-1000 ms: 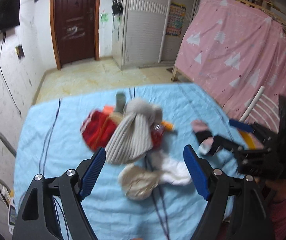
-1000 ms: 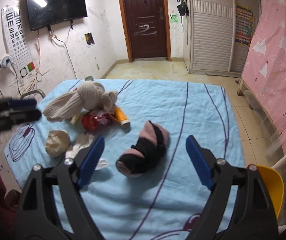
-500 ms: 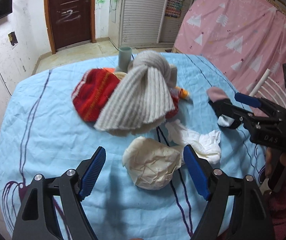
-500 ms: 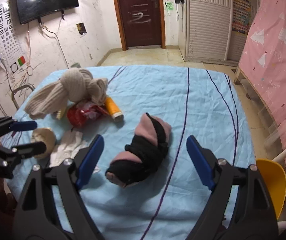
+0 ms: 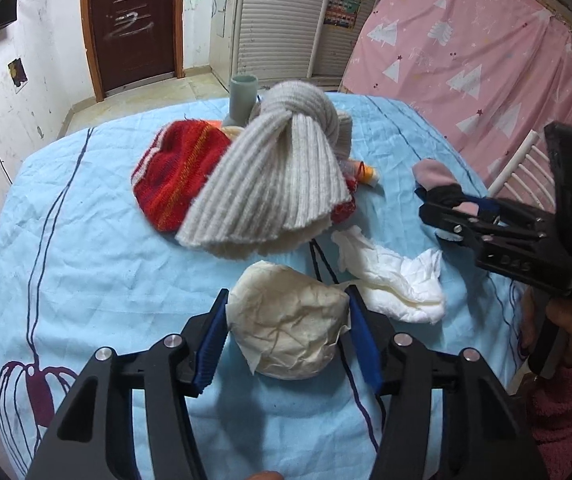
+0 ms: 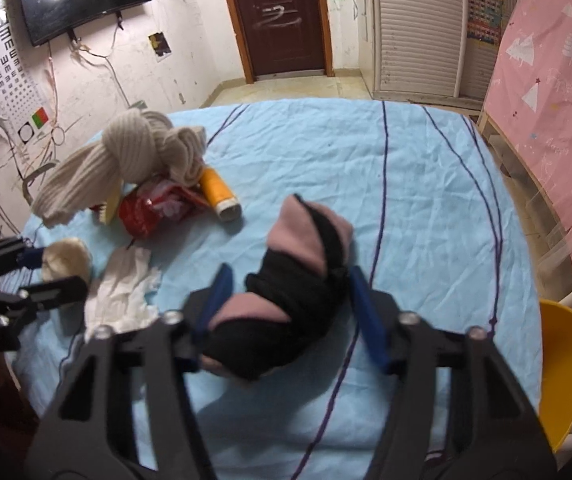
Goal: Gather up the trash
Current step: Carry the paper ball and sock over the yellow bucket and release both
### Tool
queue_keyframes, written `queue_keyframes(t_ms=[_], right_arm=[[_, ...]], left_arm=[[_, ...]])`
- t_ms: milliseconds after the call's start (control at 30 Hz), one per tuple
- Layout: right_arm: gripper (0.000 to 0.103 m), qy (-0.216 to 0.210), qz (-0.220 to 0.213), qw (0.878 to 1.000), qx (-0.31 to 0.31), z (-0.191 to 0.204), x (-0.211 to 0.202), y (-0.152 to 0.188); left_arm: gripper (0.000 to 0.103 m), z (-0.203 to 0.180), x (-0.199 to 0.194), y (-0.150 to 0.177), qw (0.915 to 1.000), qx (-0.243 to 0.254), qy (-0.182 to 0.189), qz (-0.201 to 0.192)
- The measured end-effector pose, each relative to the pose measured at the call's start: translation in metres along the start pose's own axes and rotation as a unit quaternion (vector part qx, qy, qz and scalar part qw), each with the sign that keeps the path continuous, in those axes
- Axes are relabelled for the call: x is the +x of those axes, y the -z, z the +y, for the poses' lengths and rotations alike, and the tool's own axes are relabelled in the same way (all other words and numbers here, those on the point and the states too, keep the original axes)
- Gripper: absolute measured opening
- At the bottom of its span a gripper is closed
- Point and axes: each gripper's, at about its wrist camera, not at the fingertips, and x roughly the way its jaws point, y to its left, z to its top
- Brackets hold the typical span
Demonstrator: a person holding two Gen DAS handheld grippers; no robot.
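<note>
Two grippers work over a table spread with a light blue cloth (image 5: 86, 240), and the knotted grey ribbed scarf (image 5: 278, 172) near the cloth's middle serves as the landmark. The left gripper (image 5: 286, 332) sits on the near side of that scarf, its blue-padded jaws drawn in on both flanks of a crumpled cream paper ball (image 5: 286, 328); the pads touch the ball on either side, so it is clamped on it. Just beside the ball, to the scarf's near right, lies a flattened white tissue (image 5: 389, 276), touching nothing but the cloth. Under and behind the scarf are a red striped knit hat (image 5: 174, 176), a grey cup (image 5: 242, 98) at its far edge, and an orange tube (image 6: 218, 194) poking out on its right with a red crinkled wrapper (image 6: 150, 208) next to it. Well to the right of the scarf, the right gripper (image 6: 286, 312) has its jaws narrowed around a pink and black bundle of cloth (image 6: 293, 292); the view is blurred there and whether both pads actually press the bundle cannot be told. A yellow chair (image 6: 565, 360) stands past the table's edge, far from the scarf on the right.
</note>
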Motion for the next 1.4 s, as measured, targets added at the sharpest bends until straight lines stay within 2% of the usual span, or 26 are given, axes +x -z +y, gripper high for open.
queue_keyframes(t_ms=[167, 367, 600, 733, 1067, 1400], right_arm=[[0.046, 0.004, -0.016, 1.0, 0.005, -0.002, -0.007, 0.002], [0.045, 0.001, -0.057, 0.998, 0.015, -0.01, -0.033, -0.001], [0.045, 0.002, -0.094, 0.995, 0.025, -0.025, -0.06, -0.003], [0.045, 0.004, -0.115, 0.993, 0.038, -0.039, -0.076, 0.0], [0.045, 0.023, -0.151, 0.985, 0.079, -0.085, -0.105, 0.015], [0.045, 0.089, -0.175, 0.973, 0.12, -0.147, -0.144, 0.045]], left_arm=[[0.048, 0.004, -0.019, -0.002, 0.9998, -0.004, -0.007, -0.018], [0.048, 0.005, -0.05, -0.009, 0.9986, -0.01, -0.01, -0.05], [0.048, -0.014, -0.089, -0.021, 0.995, 0.009, -0.011, -0.099], [0.048, -0.035, -0.106, -0.028, 0.9915, 0.035, -0.015, -0.124], [0.048, -0.092, -0.105, -0.047, 0.9872, 0.088, -0.015, -0.132], [0.048, -0.18, -0.085, -0.071, 0.9776, 0.164, 0.005, -0.132]])
